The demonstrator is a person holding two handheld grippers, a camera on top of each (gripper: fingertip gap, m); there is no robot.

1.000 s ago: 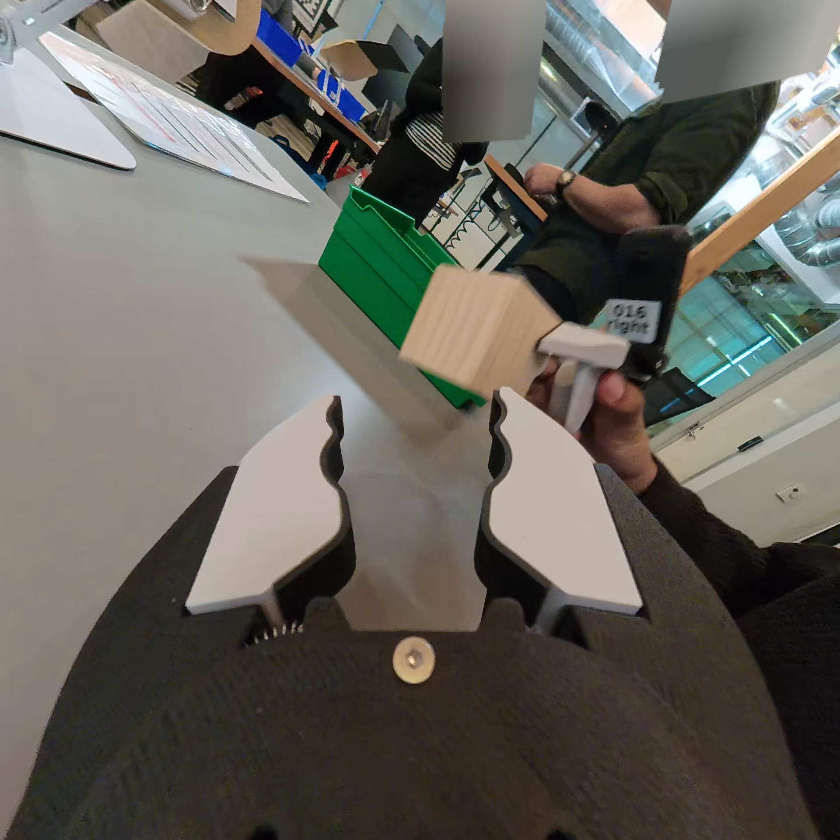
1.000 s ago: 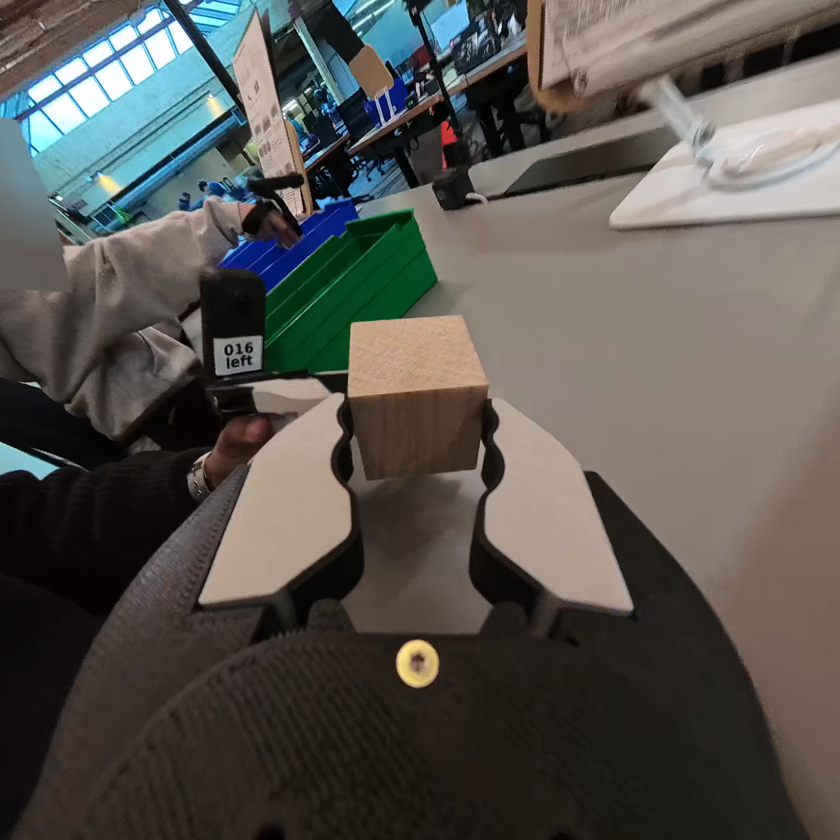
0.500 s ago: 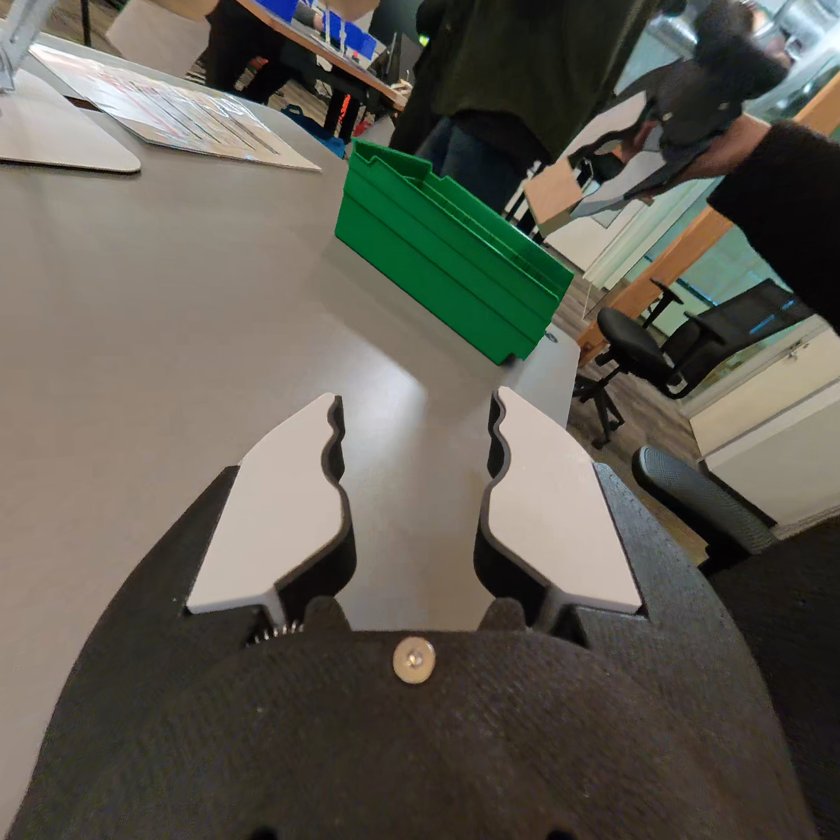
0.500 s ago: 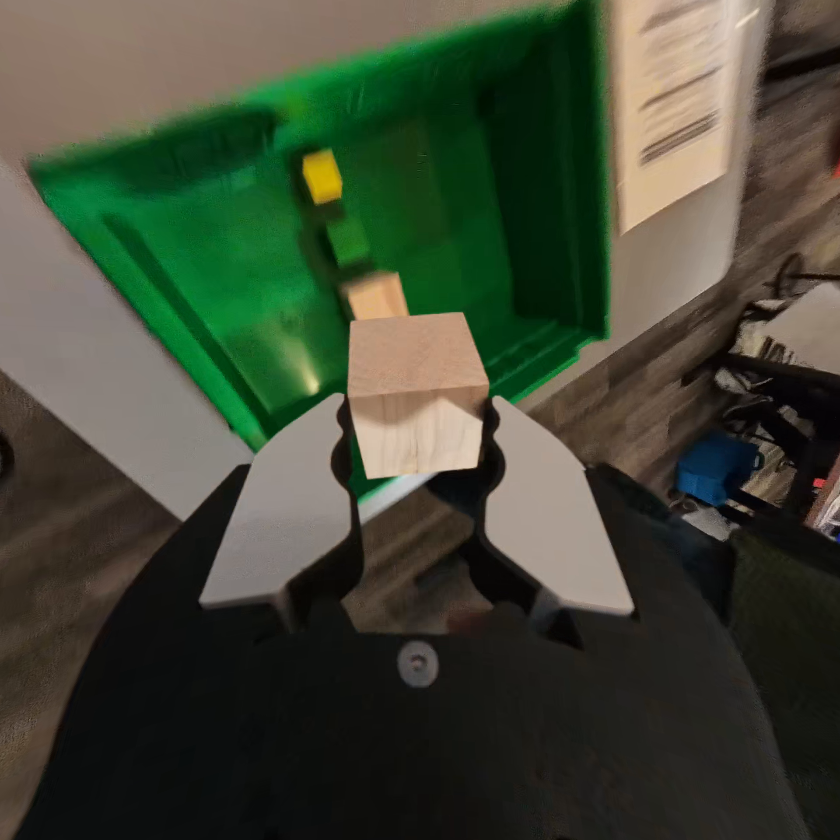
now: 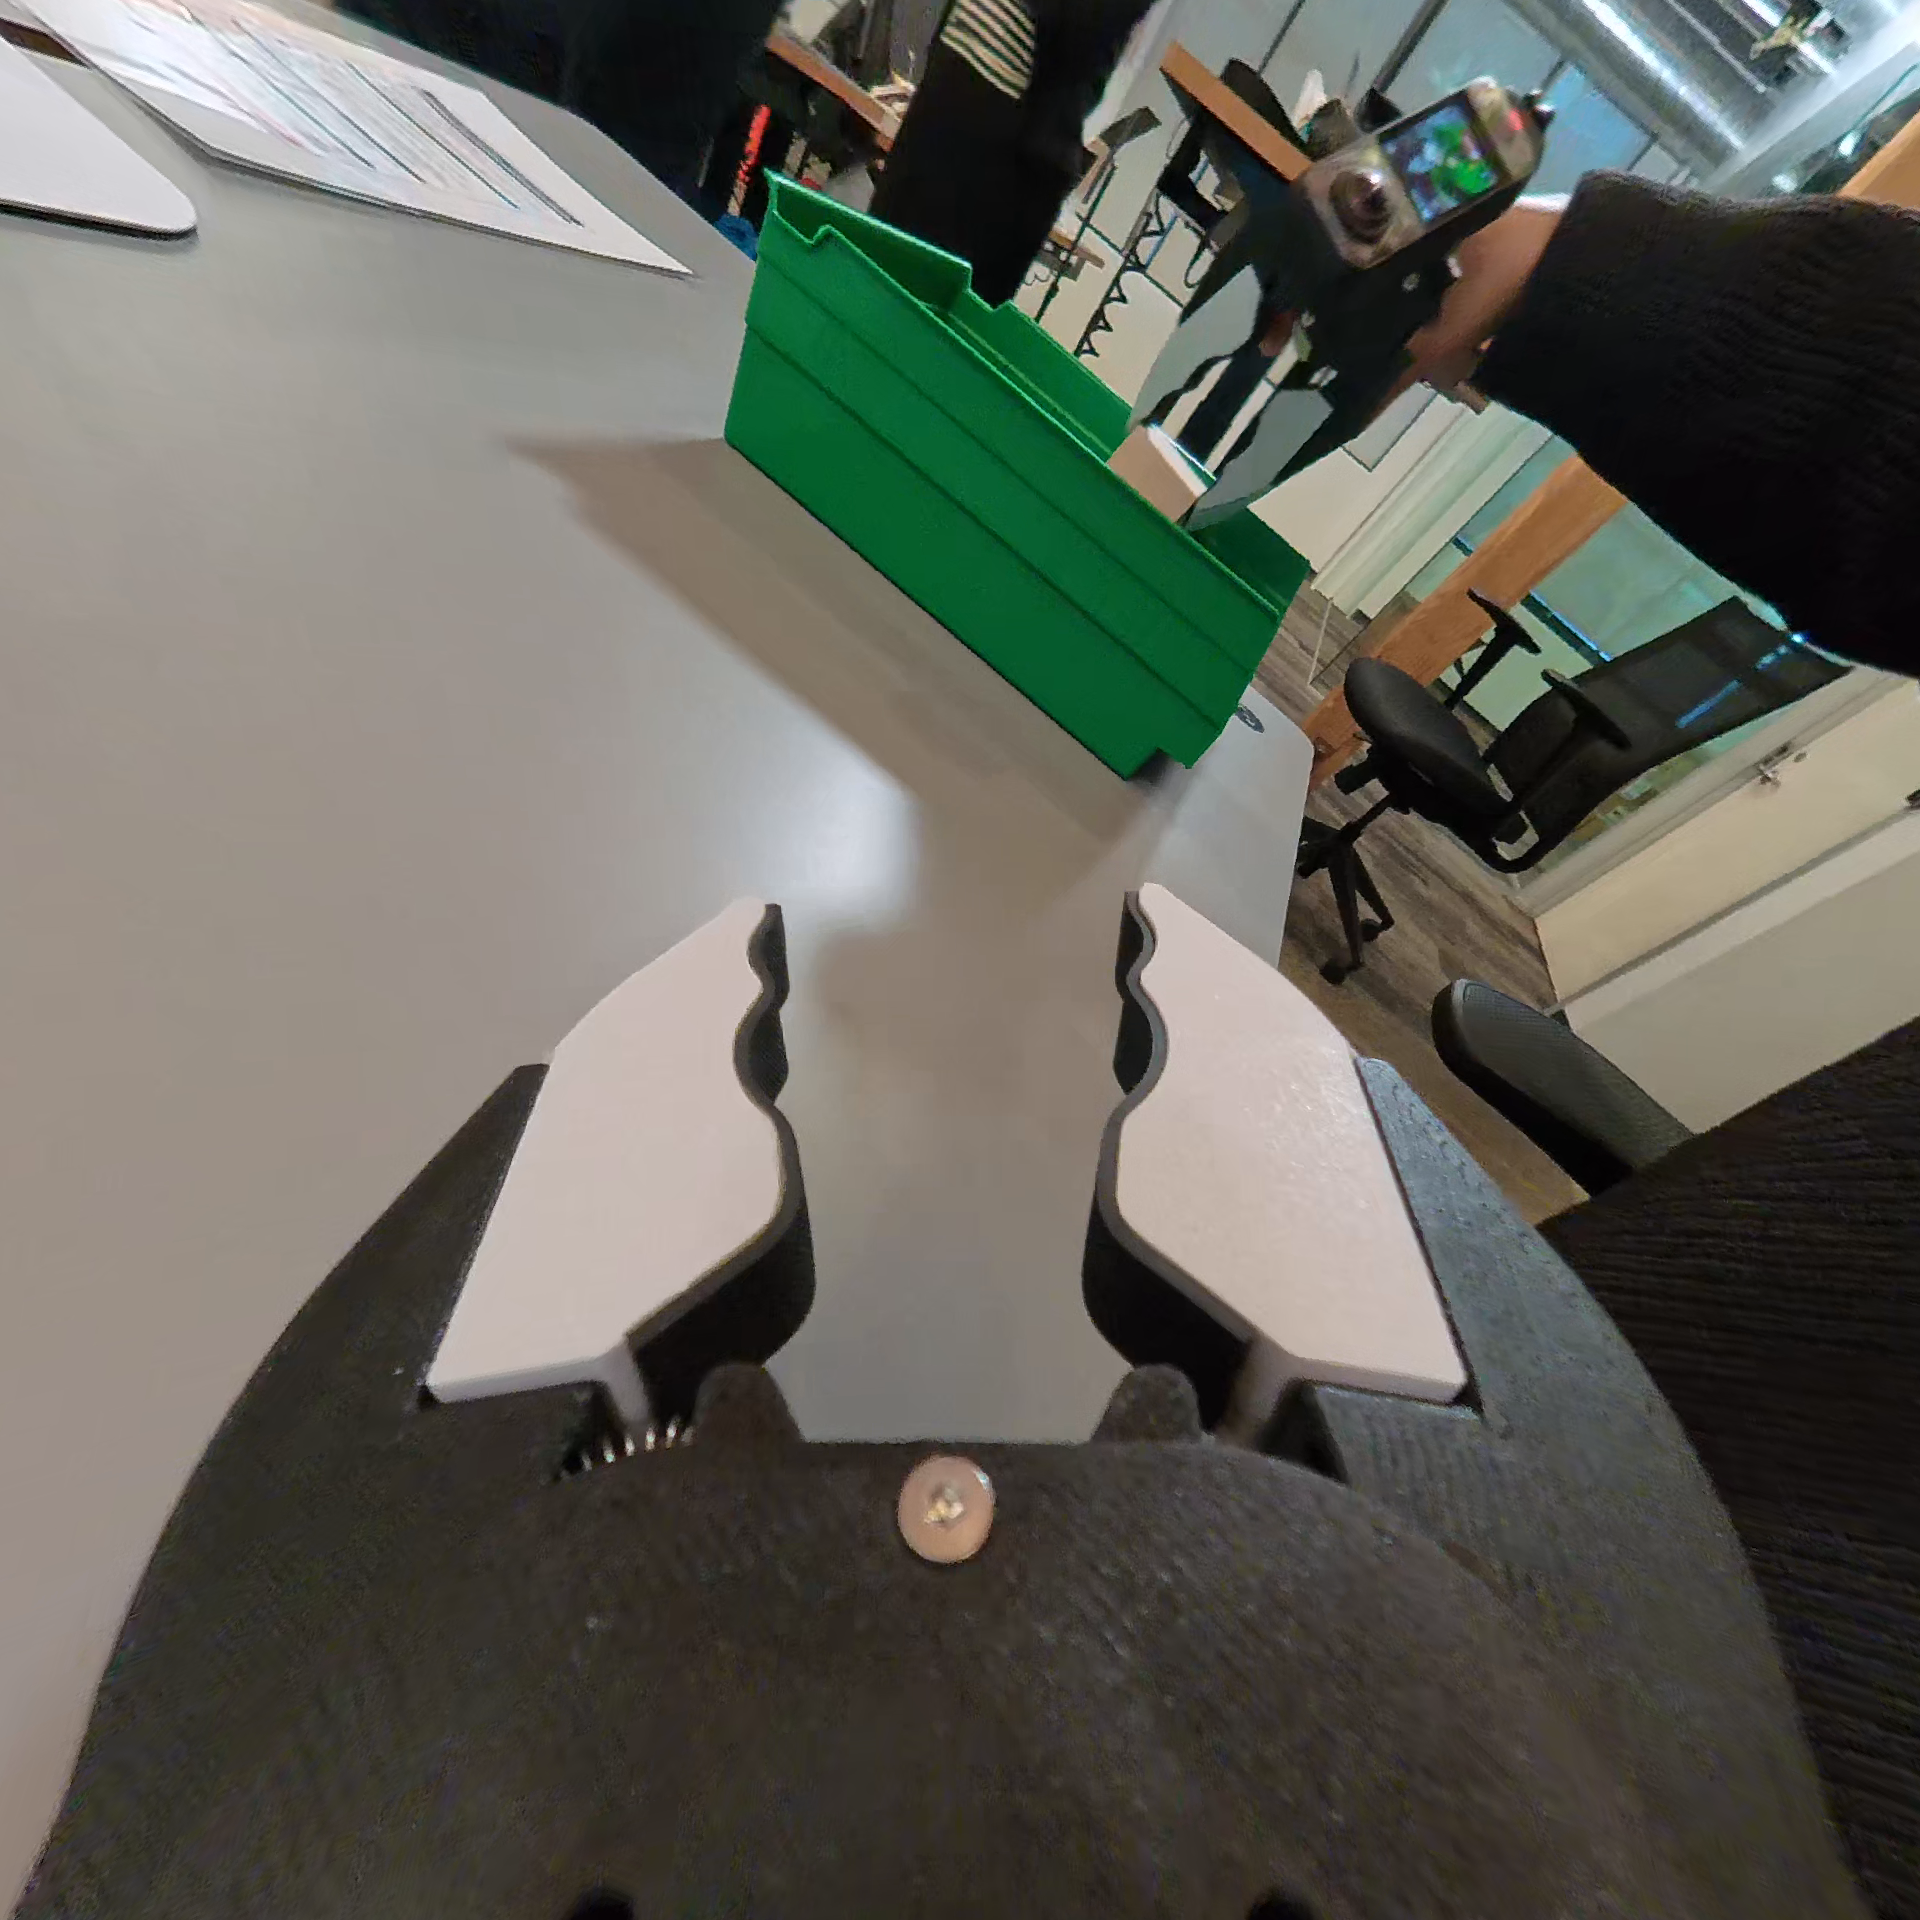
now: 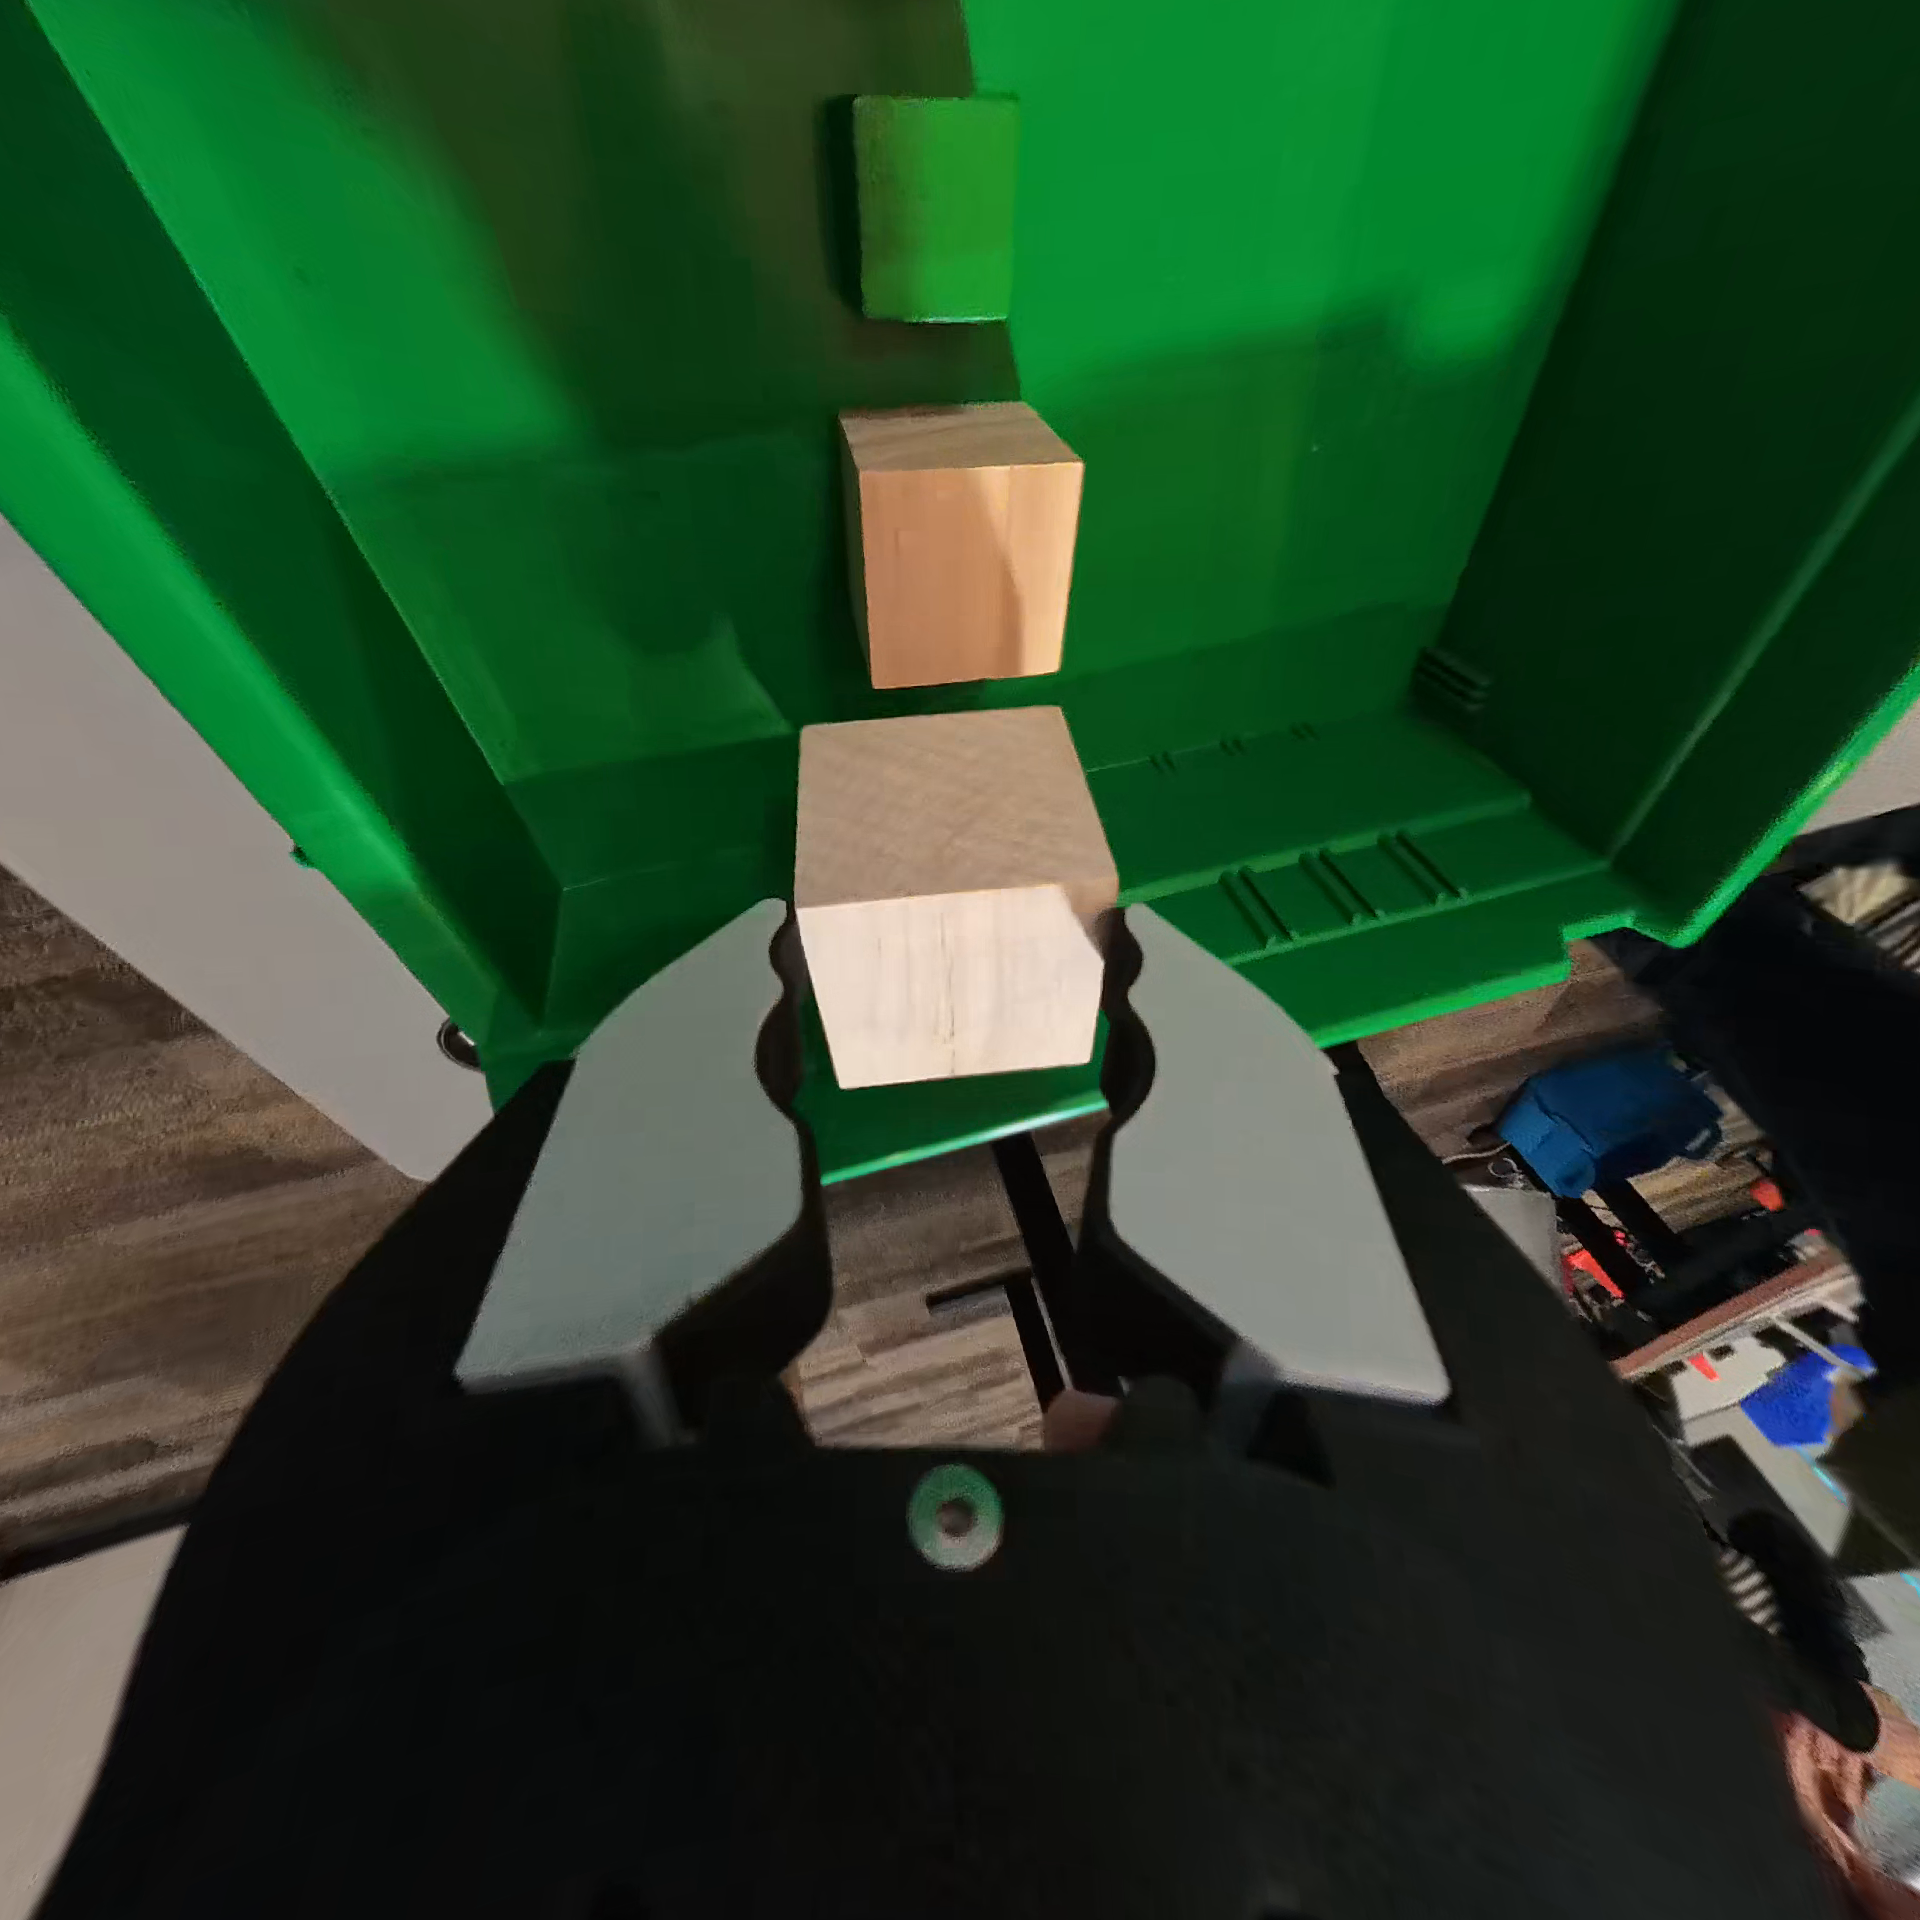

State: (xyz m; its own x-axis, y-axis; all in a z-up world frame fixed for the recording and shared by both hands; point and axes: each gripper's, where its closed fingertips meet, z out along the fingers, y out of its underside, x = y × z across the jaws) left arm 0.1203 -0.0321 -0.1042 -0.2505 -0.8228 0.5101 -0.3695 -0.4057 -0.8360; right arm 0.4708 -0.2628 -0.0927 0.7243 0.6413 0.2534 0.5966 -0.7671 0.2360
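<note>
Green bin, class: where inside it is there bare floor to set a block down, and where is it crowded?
Inside the green bin, bare floor lies either side of the middle row. That row is crowded: green block, wooden block, then the wooden cube held in the right tongs.

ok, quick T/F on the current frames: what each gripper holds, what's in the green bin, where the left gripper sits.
1. The right gripper is shut on a wooden cube. True.
2. The left gripper holds a cube. False: it is open and empty, above the grey table.
3. The green bin holds a second wooden cube and a green block. True.
4. The held cube rests on the bin floor. False: it hangs over the bin's near wall.
</note>
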